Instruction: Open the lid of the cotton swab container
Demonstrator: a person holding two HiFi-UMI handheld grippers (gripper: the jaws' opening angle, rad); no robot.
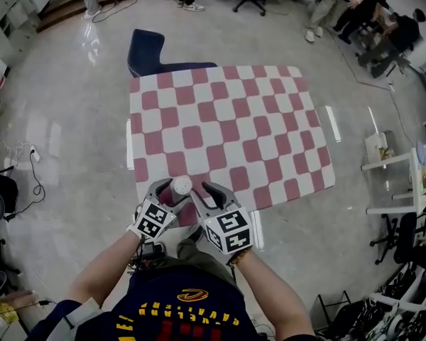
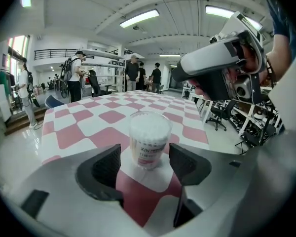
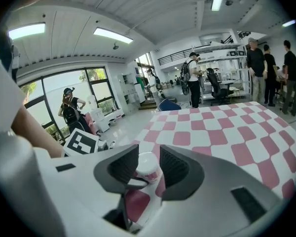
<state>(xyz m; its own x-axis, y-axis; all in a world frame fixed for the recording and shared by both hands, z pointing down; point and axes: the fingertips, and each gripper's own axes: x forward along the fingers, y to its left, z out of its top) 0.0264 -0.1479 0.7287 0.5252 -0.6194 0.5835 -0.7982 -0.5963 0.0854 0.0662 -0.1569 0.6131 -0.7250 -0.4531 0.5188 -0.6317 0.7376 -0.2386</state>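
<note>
Pink-and-white checked tablecloth [image 1: 227, 119], white-filled container [image 1: 182, 185]

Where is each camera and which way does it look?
Head view: on the person's head, facing steeply down at the checkered table; forearms, left tongs, right tongs show.
Left gripper view: on the left tongs, looking along open jaws at the cotton swab container; right tongs show upper right.
Right gripper view: on the right tongs, looking along its jaws at that container; an arm shows left.
Shared: both gripper views frame the container between their jaws.
</note>
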